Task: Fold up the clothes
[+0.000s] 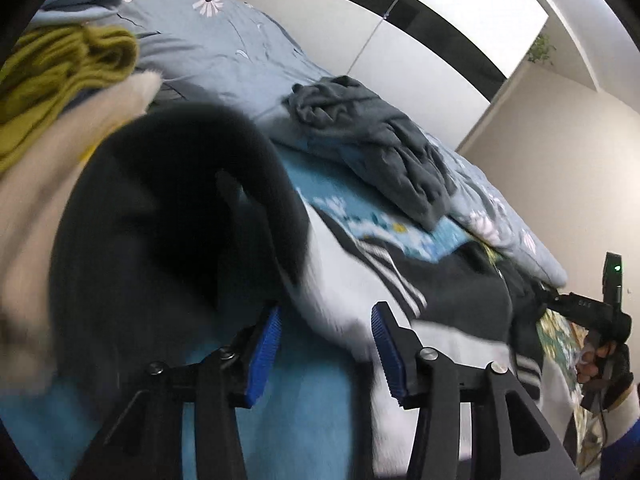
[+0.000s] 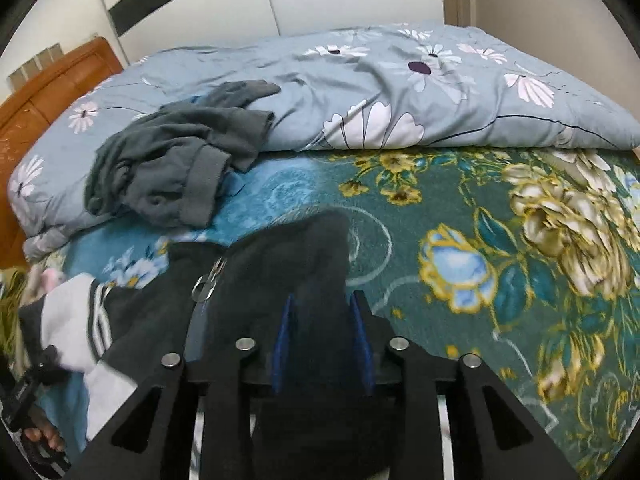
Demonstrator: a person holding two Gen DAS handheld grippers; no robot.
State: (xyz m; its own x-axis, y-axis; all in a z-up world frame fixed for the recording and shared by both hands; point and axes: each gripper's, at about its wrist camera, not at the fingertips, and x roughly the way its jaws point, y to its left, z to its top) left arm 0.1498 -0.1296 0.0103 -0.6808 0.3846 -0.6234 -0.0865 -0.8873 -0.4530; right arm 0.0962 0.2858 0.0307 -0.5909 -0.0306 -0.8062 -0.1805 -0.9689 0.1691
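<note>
Left wrist view is showing the left gripper [image 1: 326, 344] with its blue ribbed pads standing spread apart, gripping nothing, while a fold of the black zip-up jacket with white sleeves and striped cuffs [image 1: 168, 216] is hanging blurred just beyond the left pad and its white sleeve is running between the pads' tips. The jacket is lying across the blue and teal floral blanket [image 1: 280, 408] near the camera, stretching rightward to the right gripper [image 1: 576, 304], which a hand [image 1: 600, 364] is holding at the far right edge. At the left, an olive-green knitted garment [image 1: 60, 72] is sitting on top of a cream-white fabric piece [image 1: 48, 184]. Farther off, a crumpled grey garment [image 1: 376, 140] is resting on the edge of the light-blue quilt with white flower print [image 1: 224, 48]. In the right wrist view, the right gripper [image 2: 322, 344] is pinching a dark fold of the jacket [image 2: 280, 264] between its blue pads, the cloth filling the gap. A silver zipper pull [image 2: 206, 282] is lying on the jacket just left of the pads, and the white striped sleeve [image 2: 76, 320] is trailing off to the left. The grey garment [image 2: 176, 160] is lying far left, half on the quilt [image 2: 400, 92], and an orange-brown wooden headboard [image 2: 52, 88] is standing beyond it.
</note>
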